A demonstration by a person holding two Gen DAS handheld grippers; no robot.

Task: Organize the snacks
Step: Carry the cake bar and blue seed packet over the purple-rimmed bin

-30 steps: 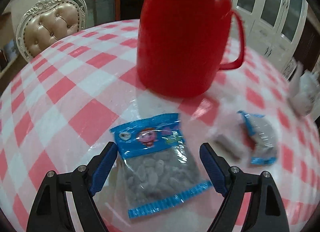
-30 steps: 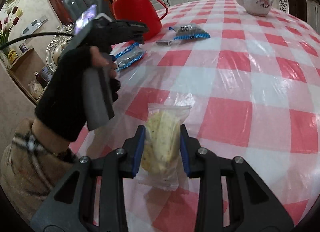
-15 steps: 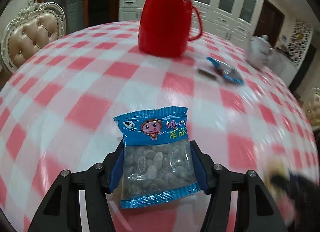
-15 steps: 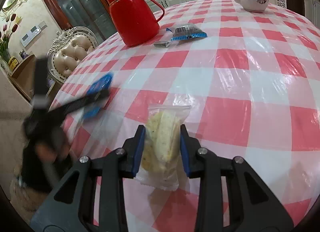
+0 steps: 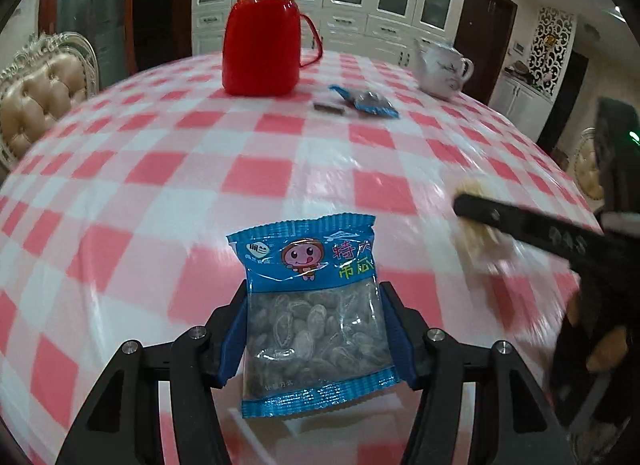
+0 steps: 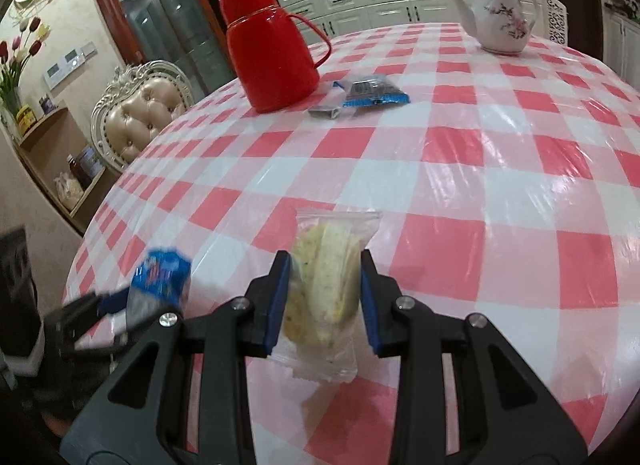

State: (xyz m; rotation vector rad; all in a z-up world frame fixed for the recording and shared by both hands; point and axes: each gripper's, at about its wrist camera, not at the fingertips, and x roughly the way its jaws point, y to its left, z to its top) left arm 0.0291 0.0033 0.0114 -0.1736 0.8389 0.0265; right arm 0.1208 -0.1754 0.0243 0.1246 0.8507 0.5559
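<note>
Left wrist view: the left gripper (image 5: 314, 329) is clamped on a blue packet (image 5: 312, 305), long axis pointing away, held above the checked table (image 5: 256, 177). Another blue packet (image 5: 370, 101) lies far ahead by the red flask (image 5: 262, 33). Right wrist view: the right gripper (image 6: 322, 297) pinches a clear bag (image 6: 326, 285) upright; the left one's packet hangs just to its left, so the pair sit close together.

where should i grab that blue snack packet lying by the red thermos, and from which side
Judging by its pose, take the blue snack packet across its narrow width at the middle, coming down from above. It lies flat on the table, so the side edges are the only purchase. Approach from the near, open side: the red thermos and a small dark bar crowd its left.
</note>
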